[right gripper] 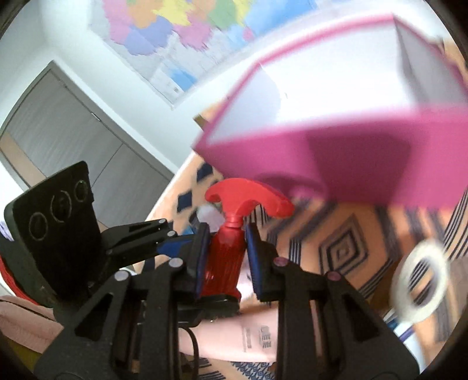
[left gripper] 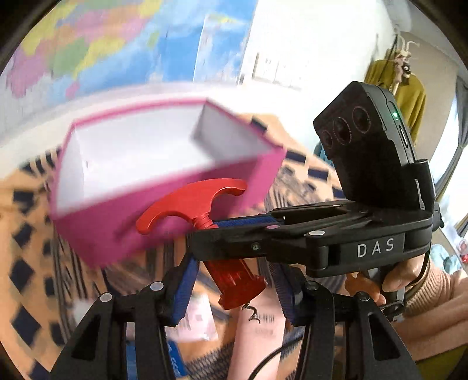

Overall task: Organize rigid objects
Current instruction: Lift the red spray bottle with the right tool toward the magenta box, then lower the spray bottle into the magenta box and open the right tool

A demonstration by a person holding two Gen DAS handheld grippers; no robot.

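1. The right gripper [right gripper: 226, 245] is pinching the red corkscrew [right gripper: 248, 195]; its two blue pads [right gripper: 204, 257] press on either side of the ribbed barrel, just under the neck.
2. The left gripper [left gripper: 234, 274] stands spread; in its own view the lower barrel and flared foot of the corkscrew sit between its blue fingers [left gripper: 182, 292], with a gap showing on each side, so it is not gripping.
3. In the left wrist view the right gripper reaches in from the right, fingers lying level, and meets the corkscrew at its neck; a hand [left gripper: 400, 280] in a pinkish knit sleeve holds its grip.
4. The corkscrew is tilted, T-handle towards the box and foot towards the cameras; the dark metal spiral [left gripper: 251, 314] pokes out below the foot; it is held up off the cloth.
5. Just beyond the handle is an open pink box [left gripper: 163, 219] with a white inside, nothing seen in it; it is blurred, and the handle overlaps its near wall in both views; whether they touch I cannot tell.
6. Under the grippers lies a pale pink tube with a barcode [right gripper: 254, 336]; it rests on an orange cloth [right gripper: 345, 248] patterned with dark diamonds.
7. A white tape roll [right gripper: 421, 277] lies on the cloth to the right, well apart from the corkscrew.
8. Behind: a coloured wall map [right gripper: 181, 26], a grey door [right gripper: 67, 131], and a mustard garment [left gripper: 409, 96] hanging at the right.
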